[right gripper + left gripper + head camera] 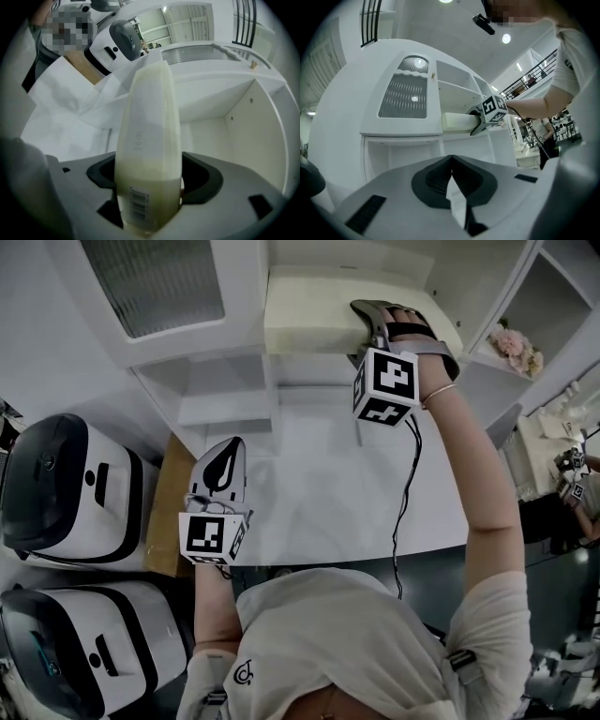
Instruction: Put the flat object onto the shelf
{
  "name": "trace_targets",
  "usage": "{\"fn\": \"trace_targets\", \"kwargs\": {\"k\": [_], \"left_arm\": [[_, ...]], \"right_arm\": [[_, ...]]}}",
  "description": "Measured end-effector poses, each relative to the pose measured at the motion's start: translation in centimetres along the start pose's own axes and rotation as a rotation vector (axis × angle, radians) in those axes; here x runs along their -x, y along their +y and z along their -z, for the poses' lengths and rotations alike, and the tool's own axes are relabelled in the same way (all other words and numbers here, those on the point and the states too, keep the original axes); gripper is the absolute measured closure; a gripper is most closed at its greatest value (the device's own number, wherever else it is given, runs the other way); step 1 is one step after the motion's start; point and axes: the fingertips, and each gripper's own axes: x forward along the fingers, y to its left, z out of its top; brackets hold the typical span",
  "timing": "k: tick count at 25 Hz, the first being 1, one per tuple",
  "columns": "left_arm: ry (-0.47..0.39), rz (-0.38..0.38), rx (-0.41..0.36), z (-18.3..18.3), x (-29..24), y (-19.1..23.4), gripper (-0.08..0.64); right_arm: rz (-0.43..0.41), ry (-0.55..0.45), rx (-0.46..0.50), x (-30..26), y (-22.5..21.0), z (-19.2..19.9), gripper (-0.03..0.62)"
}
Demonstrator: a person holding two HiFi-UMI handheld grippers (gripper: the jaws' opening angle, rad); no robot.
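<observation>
The flat object (309, 320) is a cream slab with a barcode label, lying lengthwise inside the upper compartment of the white shelf (314, 359). My right gripper (370, 320) reaches in at its right end. In the right gripper view the slab (150, 131) stands between the jaws of that gripper (150, 176), and a thin light gap shows along its right side, so the jaws stand open around it. My left gripper (223, 465) hangs low over the white counter, shut and holding nothing. Its jaws meet in a line in its own view (451, 164), where the slab (459, 122) shows far off.
Two white and black appliances (66, 488) (84, 643) stand at the left beside a wooden board (169, 512). A cabinet door with ribbed glass (155, 282) lies left of the compartment. Pink flowers (516, 348) sit in a side shelf at the right. A white counter (319, 493) spreads below.
</observation>
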Motion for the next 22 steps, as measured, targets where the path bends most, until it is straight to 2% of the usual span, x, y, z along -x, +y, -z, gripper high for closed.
{"fn": "trace_targets", "kwargs": {"k": [2,5,11,22], "left_arm": [[0.008,0.014,-0.008,0.3,-0.4,-0.4,0.548],[0.020,0.026,-0.006,0.9,-0.8,-0.7,0.549],[0.038,0.020,-0.008,1.4,-1.0,-0.5,0.549],[0.079,0.004,0.012,3.1,-1.3,0.3,0.548]], "right_arm": [[-0.043,-0.004,-0.014,-0.1,0.1,0.0,0.213],[-0.060,0.003,0.008,-0.7,0.6,0.2,0.160],[-0.013,0.030,0.042,-2.2,0.0,0.7,0.160],[0.014,0.069,0.080,-4.8,-0.6,1.6,0.133]]}}
